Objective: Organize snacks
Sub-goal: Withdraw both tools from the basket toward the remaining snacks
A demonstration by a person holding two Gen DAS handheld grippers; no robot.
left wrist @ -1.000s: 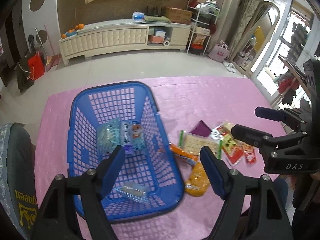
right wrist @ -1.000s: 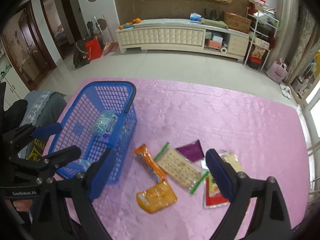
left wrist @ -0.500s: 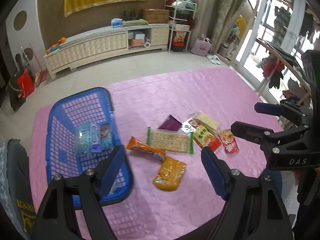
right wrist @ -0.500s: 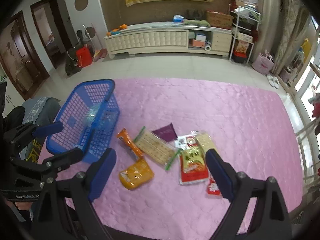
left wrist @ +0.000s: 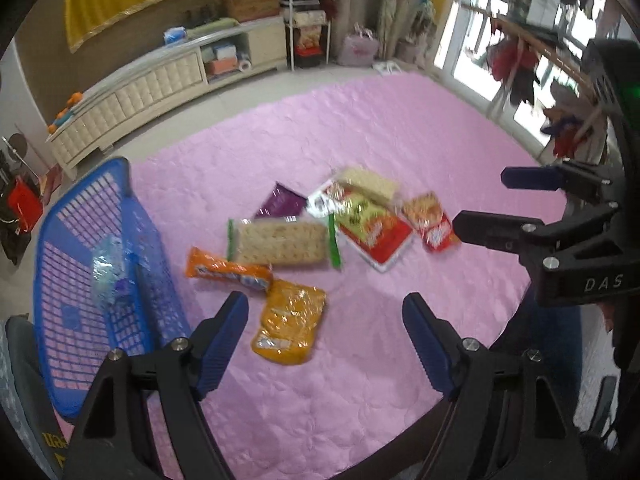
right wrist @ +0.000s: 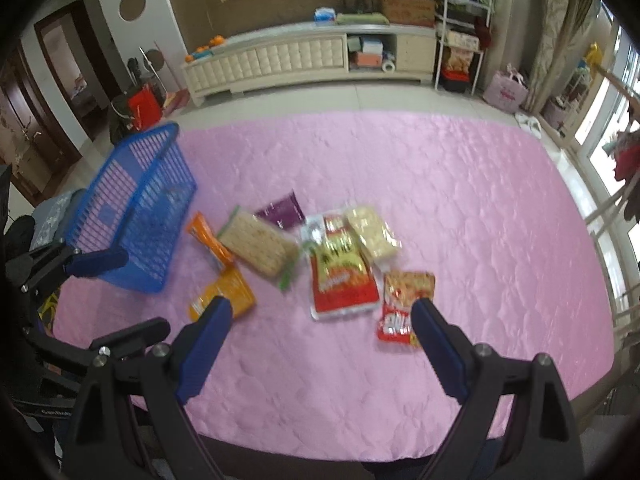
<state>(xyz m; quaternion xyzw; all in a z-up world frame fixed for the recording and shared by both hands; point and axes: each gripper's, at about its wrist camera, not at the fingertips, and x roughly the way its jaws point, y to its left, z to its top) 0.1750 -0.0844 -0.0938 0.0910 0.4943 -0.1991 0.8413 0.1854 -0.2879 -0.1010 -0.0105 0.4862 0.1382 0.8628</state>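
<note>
A blue basket stands at the table's left with a clear-blue packet inside. Several snack packs lie on the pink cloth: an orange bar, a yellow-orange bag, a cracker pack, a purple pouch, a red-green bag, a pale pack and a small red bag. My left gripper is open and empty above the yellow-orange bag. My right gripper is open and empty near the table's front.
The pink cloth covers the whole table, and its front edge lies just below my grippers. A long white cabinet stands on the floor behind. Windows and a clothes rack are at the right.
Both grippers have pulled back and swung right, away from the basket. The basket has slid to the left of both views and the loose snacks now sit in the middle. Both stay open.
</note>
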